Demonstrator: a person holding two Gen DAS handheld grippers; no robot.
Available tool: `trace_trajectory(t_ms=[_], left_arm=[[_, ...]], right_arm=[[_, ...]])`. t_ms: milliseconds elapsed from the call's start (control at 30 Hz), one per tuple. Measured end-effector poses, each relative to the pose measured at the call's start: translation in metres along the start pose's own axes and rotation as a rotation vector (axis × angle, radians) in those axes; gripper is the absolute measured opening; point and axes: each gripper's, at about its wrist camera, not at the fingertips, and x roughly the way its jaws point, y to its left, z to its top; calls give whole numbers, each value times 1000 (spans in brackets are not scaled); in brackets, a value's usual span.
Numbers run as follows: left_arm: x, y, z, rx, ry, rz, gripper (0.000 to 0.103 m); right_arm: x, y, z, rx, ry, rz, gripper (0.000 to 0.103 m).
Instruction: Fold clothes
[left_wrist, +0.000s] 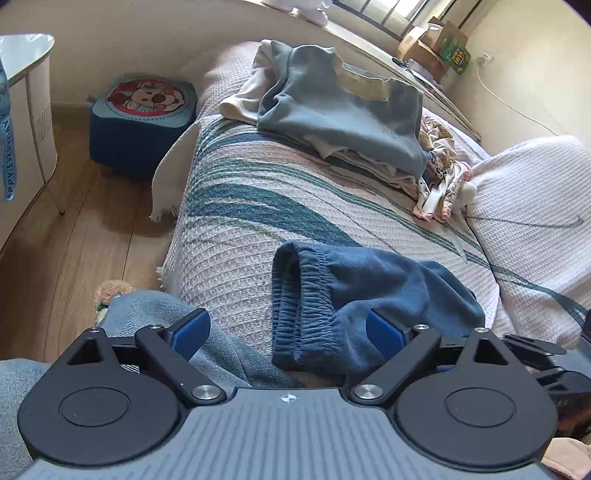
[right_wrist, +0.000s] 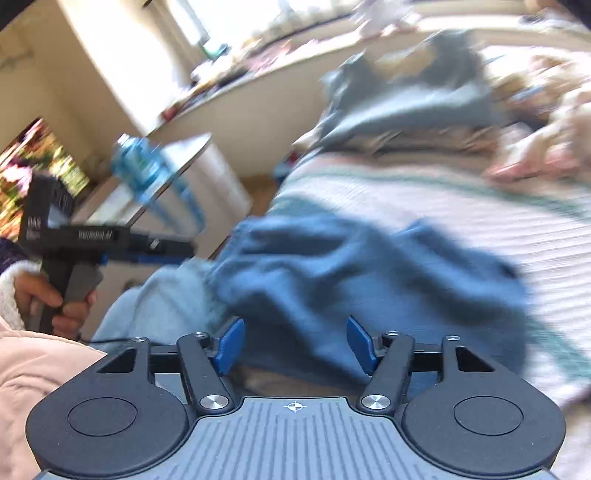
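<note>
A dark blue garment (left_wrist: 354, 295) with a ribbed elastic band lies folded on the striped blanket (left_wrist: 258, 206) of the sofa. It shows blurred in the right wrist view (right_wrist: 351, 280). My left gripper (left_wrist: 291, 332) is open, its right pad (left_wrist: 384, 332) against the garment's near edge and its left pad over a light blue cloth (left_wrist: 207, 339). My right gripper (right_wrist: 295, 347) is open just before the garment's near edge, holding nothing. The left gripper and the hand holding it show in the right wrist view (right_wrist: 74, 236).
A pile of clothes topped by a grey-blue sweatshirt (left_wrist: 343, 110) sits at the sofa's far end, with floral garments (left_wrist: 443, 181) beside it. A white-covered cushion (left_wrist: 535, 229) is at right. A cartoon-print stool (left_wrist: 144, 118) and a white side table (left_wrist: 26, 92) stand on the wooden floor at left.
</note>
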Motion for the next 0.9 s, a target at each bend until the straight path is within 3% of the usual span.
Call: trace_trajectory(t_ms=[133,300,533,767,833,900], left_arm=[[10,-1,2,-6,21,-18,91],[25,-15,7,38,55,-60,94],[64,-18,6,46,140,-40,94],[73,-34,-8,121,171,-68,91],[73,-39,-10,154,169,-47,82],[70,-40,-10,158,155,-39,63]], right_arm=[[-31,-30,-6,112,-78,-123,64],[-36,-64,-14,232,-91,-236,64],[-26,-98,-11,334,-103,-211,67],[9,-110,-19,361,-7,-203,68],[18,-112,-24,367,17,-209,68],[19,-111,-24,365,13,-214,69]])
